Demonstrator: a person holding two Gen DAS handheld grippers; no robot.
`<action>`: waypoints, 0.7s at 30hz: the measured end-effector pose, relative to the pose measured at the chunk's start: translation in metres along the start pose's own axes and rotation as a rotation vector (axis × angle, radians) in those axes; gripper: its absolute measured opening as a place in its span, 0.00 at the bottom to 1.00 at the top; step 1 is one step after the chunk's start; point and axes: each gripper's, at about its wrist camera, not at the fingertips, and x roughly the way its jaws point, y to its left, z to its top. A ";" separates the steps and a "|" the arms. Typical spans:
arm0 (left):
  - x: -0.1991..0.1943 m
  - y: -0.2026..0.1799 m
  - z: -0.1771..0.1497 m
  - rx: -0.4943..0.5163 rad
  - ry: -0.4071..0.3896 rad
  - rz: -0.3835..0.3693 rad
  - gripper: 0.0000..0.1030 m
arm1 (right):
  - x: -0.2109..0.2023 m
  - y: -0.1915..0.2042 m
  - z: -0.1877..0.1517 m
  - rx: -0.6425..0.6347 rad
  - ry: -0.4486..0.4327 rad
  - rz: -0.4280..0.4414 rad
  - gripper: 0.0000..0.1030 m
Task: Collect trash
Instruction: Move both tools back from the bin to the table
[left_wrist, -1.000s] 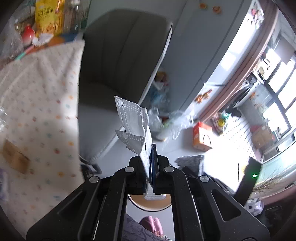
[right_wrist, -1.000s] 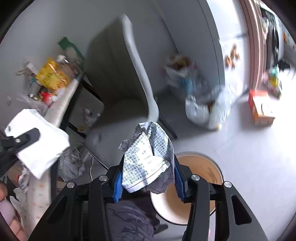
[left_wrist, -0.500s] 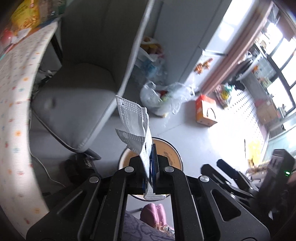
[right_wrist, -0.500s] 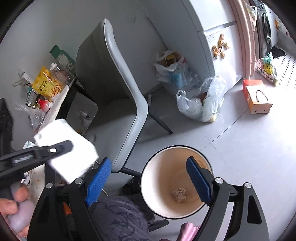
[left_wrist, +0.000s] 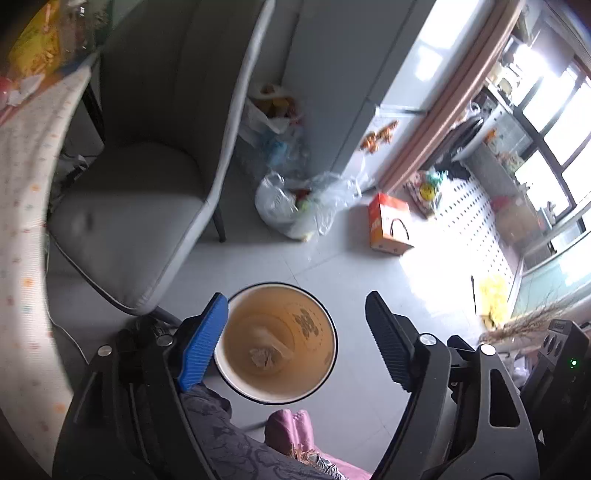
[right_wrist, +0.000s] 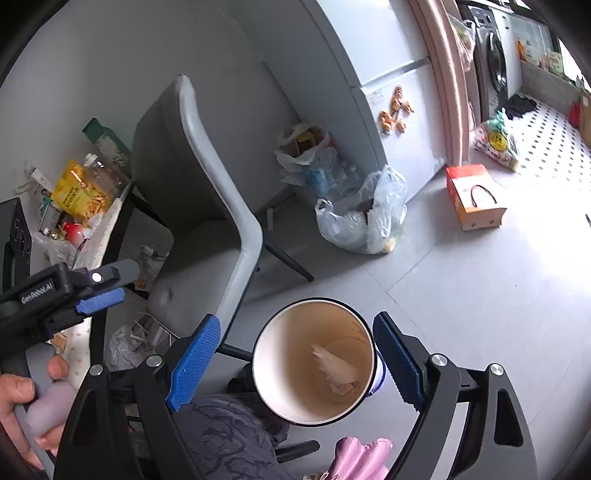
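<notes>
Both tongs stand apart with nothing between their pads. The left gripper (left_wrist: 295, 336) has just been opening, and the folded white mask (left_wrist: 271, 345) it was over now lies inside the round bin (left_wrist: 275, 395) on the floor, beside a crumpled wrapper (left_wrist: 260, 357) at the bottom. The right gripper (right_wrist: 295, 360) hangs over the same bin (right_wrist: 273, 402), empty too; from its view the mask (right_wrist: 334, 367) leans against the inner wall.

The bin is a tall smooth cylinder, cream outside and tan within, with a thin dark rim. The mask is light, pleated fabric; the wrapper is stiff printed film. The grey padded chair (left_wrist: 122, 229) stands just beside the bin.

What could go wrong: the table's edge (left_wrist: 22, 206), under a dotted cloth, is near the left gripper's path back, and a wide-open finger could catch the cloth or the chair back. The clutter at the table's far corner, a yellow snack bag (right_wrist: 79, 192) and small bottles, looks loosely piled, so a careless reach might topple items rather than pick one. The bin, light and tall, might tip if knocked.
</notes>
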 end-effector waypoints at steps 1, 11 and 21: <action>-0.006 0.002 -0.001 -0.004 -0.013 0.006 0.80 | -0.003 0.004 0.000 -0.009 -0.007 0.004 0.81; -0.098 0.045 -0.016 -0.102 -0.208 0.048 0.91 | -0.033 0.067 -0.006 -0.117 -0.050 0.083 0.92; -0.182 0.102 -0.054 -0.216 -0.355 0.118 0.94 | -0.072 0.138 -0.011 -0.213 -0.188 0.042 0.93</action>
